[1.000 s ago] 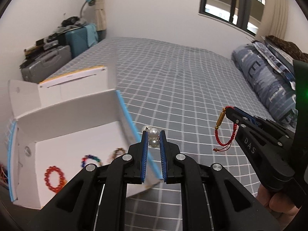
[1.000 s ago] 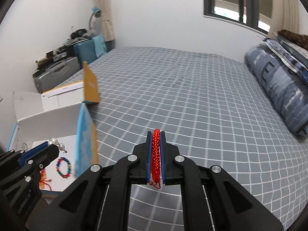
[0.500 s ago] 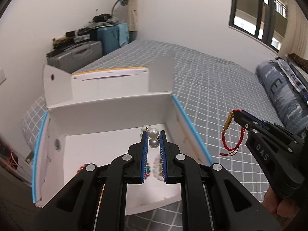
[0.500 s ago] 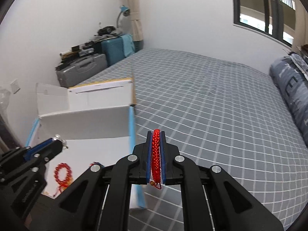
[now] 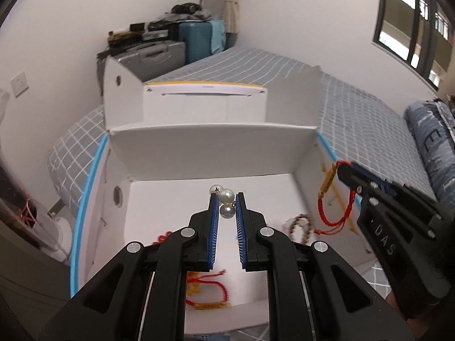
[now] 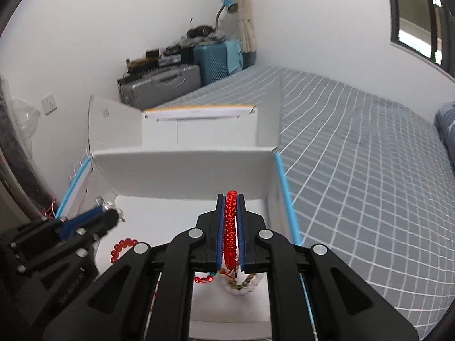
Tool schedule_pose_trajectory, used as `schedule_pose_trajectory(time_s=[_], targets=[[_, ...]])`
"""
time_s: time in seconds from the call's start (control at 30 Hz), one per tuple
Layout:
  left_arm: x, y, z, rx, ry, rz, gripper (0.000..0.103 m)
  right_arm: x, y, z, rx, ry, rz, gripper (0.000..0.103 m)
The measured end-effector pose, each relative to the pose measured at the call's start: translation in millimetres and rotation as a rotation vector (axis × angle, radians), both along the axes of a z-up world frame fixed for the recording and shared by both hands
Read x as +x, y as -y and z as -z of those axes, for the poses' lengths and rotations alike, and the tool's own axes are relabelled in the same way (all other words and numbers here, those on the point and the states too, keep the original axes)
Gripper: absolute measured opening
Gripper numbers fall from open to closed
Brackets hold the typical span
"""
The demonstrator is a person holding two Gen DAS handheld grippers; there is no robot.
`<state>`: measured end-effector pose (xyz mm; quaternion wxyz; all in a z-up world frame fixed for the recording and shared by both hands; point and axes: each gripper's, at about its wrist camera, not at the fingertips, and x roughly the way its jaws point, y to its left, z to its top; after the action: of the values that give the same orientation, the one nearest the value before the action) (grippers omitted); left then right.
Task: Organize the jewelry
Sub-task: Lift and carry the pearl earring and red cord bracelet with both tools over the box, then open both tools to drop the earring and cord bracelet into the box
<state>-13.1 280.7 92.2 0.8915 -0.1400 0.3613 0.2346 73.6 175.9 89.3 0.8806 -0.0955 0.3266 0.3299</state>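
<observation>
I get soft, even daylight from the window (image 5: 412, 28) on the right; the white box (image 5: 199, 147) reads bright with faint shadows. Fisheye bending curves the walls, corners go black, and motion blur smears the right tool (image 5: 345, 170).

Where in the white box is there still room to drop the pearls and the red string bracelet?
The white box floor is bare along its far wall, ahead of the pearl earring in the left tool. The near part is crowded: red bead bracelet, brown bead bracelet, red-and-gold cord.
</observation>
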Motion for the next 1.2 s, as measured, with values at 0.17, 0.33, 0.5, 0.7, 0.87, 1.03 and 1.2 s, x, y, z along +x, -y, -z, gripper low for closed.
schedule_pose_trajectory(time_s=[0.17,0.33,0.5,0.7,0.87,1.03,1.2], targets=[[1.9,-24.6,17.6,-0.018,-0.059,-0.041,0.012,5.6,-18.5,27.6,-0.068,-0.061,-0.013,0.008],[6.8,-40.4,40.2,-0.046,-0.143,-0.07,0.012,10.9,-30.8,50.8,-0.144,-0.142,-0.017,0.009],[3.7,-48.5,53.1,-0.062,-0.192,-0.082,0.012,13.9,-35.6,64.0,-0.183,-0.184,-0.008,0.009],[-0.8,-51.1,56.8,-0.064,-0.202,-0.094,0.012,14.5,-38.9,68.6,-0.196,-0.19,0.002,0.009],[-2.8,-58.0,62.0,-0.09,-0.21,-0.107,0.014,13.8,-36.7,65.4,-0.167,-0.211,-0.017,0.034],[-11.8,-58.8,52.1,-0.091,-0.181,-0.113,0.033,5.5,-30.9,48.6,-0.102,-0.177,-0.036,0.063],[-30.1,-50.3,28.2,-0.017,-0.112,-0.137,0.08,-9.0,-17.7,25.5,-0.055,-0.115,-0.033,0.08]])
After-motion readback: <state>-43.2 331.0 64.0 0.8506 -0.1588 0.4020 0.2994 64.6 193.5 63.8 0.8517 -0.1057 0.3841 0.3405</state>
